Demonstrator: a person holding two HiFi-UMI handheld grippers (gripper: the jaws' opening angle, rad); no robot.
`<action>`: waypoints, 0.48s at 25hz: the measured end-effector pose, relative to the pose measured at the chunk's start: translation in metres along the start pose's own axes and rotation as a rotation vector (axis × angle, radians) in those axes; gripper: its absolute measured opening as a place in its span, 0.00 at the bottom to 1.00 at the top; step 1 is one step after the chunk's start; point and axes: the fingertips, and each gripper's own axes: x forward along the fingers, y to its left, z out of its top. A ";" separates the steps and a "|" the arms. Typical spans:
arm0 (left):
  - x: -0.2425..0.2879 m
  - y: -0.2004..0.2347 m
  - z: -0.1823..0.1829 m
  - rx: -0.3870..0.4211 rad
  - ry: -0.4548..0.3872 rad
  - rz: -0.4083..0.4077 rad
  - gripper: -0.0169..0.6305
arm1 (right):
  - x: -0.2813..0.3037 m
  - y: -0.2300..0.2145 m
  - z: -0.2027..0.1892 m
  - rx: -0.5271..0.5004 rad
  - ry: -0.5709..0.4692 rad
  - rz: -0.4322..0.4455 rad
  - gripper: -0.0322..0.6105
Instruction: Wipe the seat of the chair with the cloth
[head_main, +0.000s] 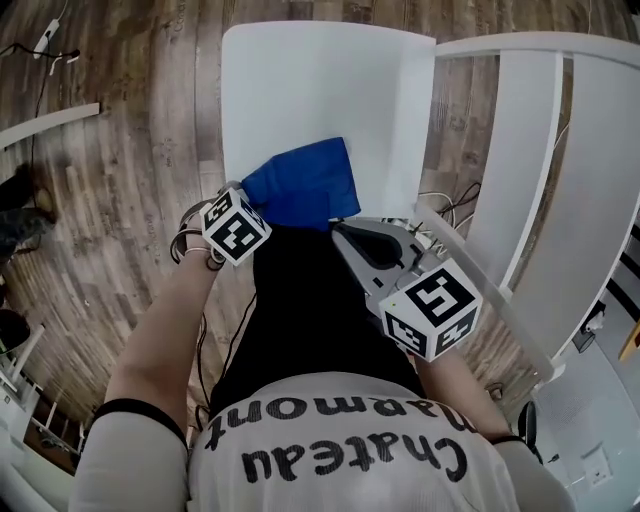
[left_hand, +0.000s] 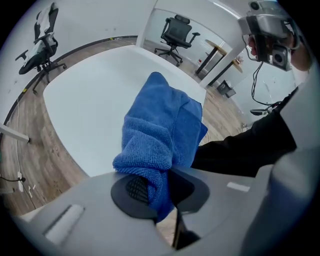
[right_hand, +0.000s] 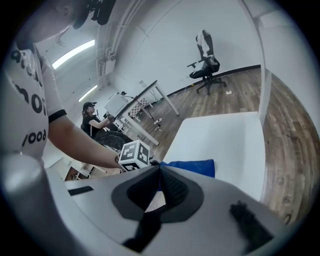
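Cloth clamped in left tool, lying on chair seat, right tool closed, empty, nearby.

White chair seat over a wood floor, with the blue cloth lying on its near edge. Left tool is right at the cloth's near-left corner, and the right tool sits just beside the near-right corner, tip pointing at it.
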 end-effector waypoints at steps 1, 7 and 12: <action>0.001 -0.001 0.003 0.013 0.007 -0.007 0.11 | -0.001 -0.002 -0.001 0.008 -0.005 -0.005 0.07; 0.011 -0.015 0.030 0.141 0.012 -0.020 0.11 | -0.010 -0.012 -0.010 0.045 -0.040 -0.031 0.07; 0.018 -0.032 0.061 0.206 0.011 -0.054 0.11 | -0.022 -0.019 -0.013 0.081 -0.069 -0.065 0.07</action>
